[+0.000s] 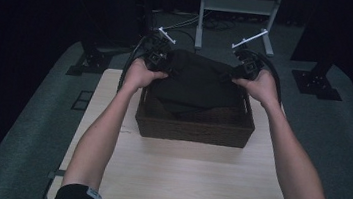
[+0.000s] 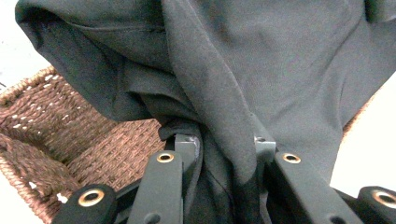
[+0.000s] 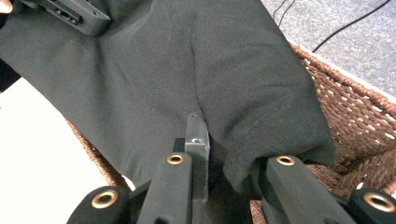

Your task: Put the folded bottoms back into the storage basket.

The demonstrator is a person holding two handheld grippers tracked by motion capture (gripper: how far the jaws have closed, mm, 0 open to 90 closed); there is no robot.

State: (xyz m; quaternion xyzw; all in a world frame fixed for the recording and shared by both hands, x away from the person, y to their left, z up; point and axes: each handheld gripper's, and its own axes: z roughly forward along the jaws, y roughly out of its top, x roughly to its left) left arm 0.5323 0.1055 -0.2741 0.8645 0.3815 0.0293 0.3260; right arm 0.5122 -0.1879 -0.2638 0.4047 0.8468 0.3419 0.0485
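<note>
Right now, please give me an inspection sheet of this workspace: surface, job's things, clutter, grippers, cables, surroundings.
Surface: light wooden table, bare in front of the basket.
Job's things: dark folded cloth garment held partly over and inside the brown woven rectangular basket.
Clutter: nothing seen.
Grippers: left gripper shut on the garment's edge; right gripper shut on its other side.
Cables: black cables trail from each gripper; more lie on the floor.
Surroundings: grey carpet floor, white metal stand, dark room.
</note>
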